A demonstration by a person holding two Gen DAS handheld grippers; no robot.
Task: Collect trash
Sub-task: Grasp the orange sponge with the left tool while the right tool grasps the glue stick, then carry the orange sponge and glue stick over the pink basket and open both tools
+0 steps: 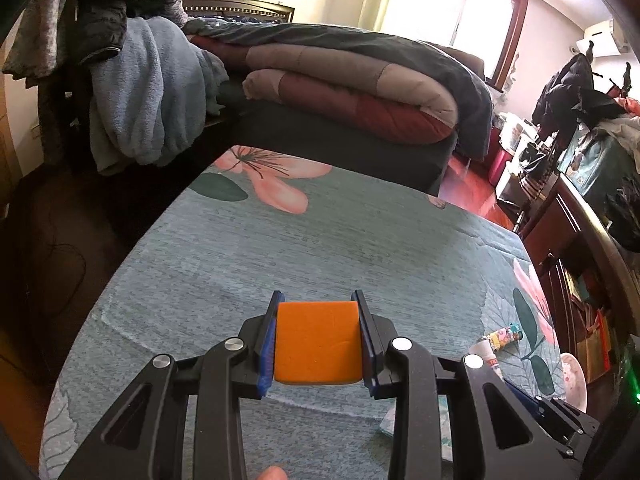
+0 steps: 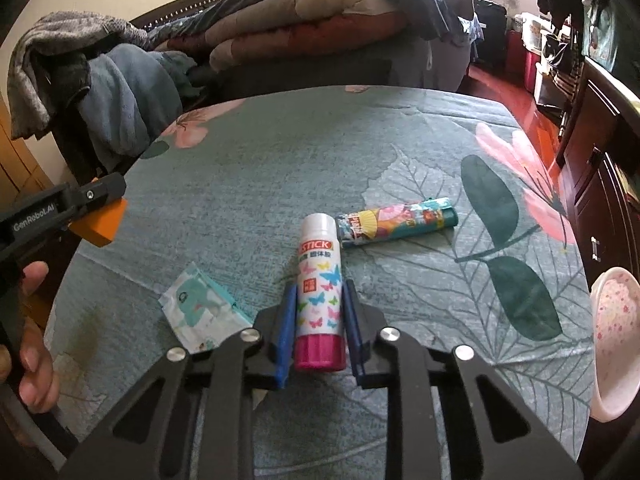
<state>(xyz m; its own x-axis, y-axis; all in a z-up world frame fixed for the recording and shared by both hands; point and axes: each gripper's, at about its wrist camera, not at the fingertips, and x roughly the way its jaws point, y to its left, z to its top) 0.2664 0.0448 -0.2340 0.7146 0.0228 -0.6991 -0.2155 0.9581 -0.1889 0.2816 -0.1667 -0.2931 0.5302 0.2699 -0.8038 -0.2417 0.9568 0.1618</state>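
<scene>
My left gripper [image 1: 319, 300] is shut on an orange foam block [image 1: 318, 342] and holds it above the teal flowered tablecloth [image 1: 280, 248]. The block also shows at the left of the right wrist view [image 2: 102, 222]. My right gripper [image 2: 319, 290] has its blue fingers on both sides of a white glue stick [image 2: 320, 292] with a pink base that lies on the cloth. A colourful lighter [image 2: 394, 220] lies just beyond it. A small teal and white wrapper [image 2: 200, 312] lies to the left of the right gripper.
A pink bowl [image 2: 616, 340] sits at the table's right edge. A bed with folded quilts [image 1: 352, 80] stands behind the table. Clothes hang over a chair [image 1: 132, 80] at the back left. Dark wooden cabinets [image 2: 600, 168] line the right side.
</scene>
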